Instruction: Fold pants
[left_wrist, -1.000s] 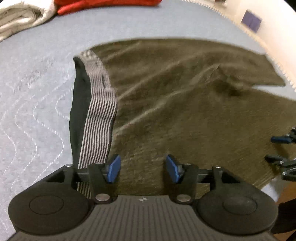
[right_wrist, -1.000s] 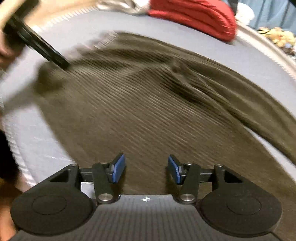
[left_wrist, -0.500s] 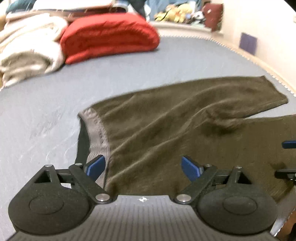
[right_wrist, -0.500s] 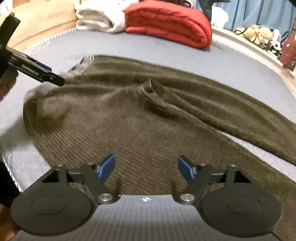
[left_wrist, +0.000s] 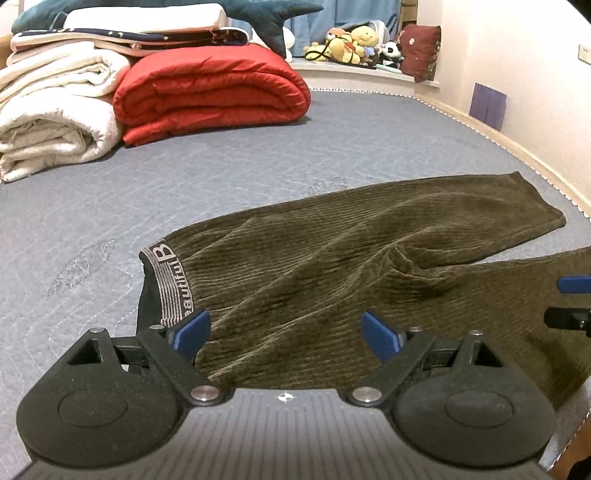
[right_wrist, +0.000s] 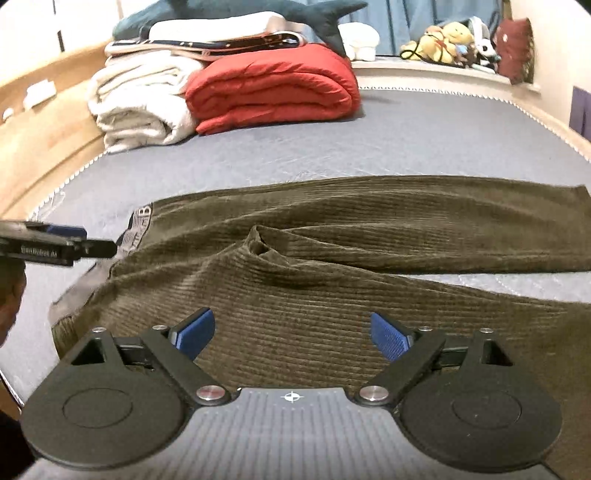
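The olive corduroy pants (left_wrist: 332, 266) lie spread on the grey-blue bed (left_wrist: 221, 177), and I take them as the landmark for all places. Their grey waistband (left_wrist: 168, 284) with printed letters is at the left end; the two legs run to the right and part from each other, with a small pucker of cloth at the crotch.

The left claw (left_wrist: 284, 334) hangs above the near edge of the pants, just beside the waistband. Its jaws have just been opening and now stand wide — nothing is between the blue pads. The right claw (right_wrist: 291, 332) hangs above the near leg, also wide open after just opening, and holds nothing.

Behind the pants, well apart, a folded red quilt (left_wrist: 210, 96) lies next to white blankets (left_wrist: 55, 110).
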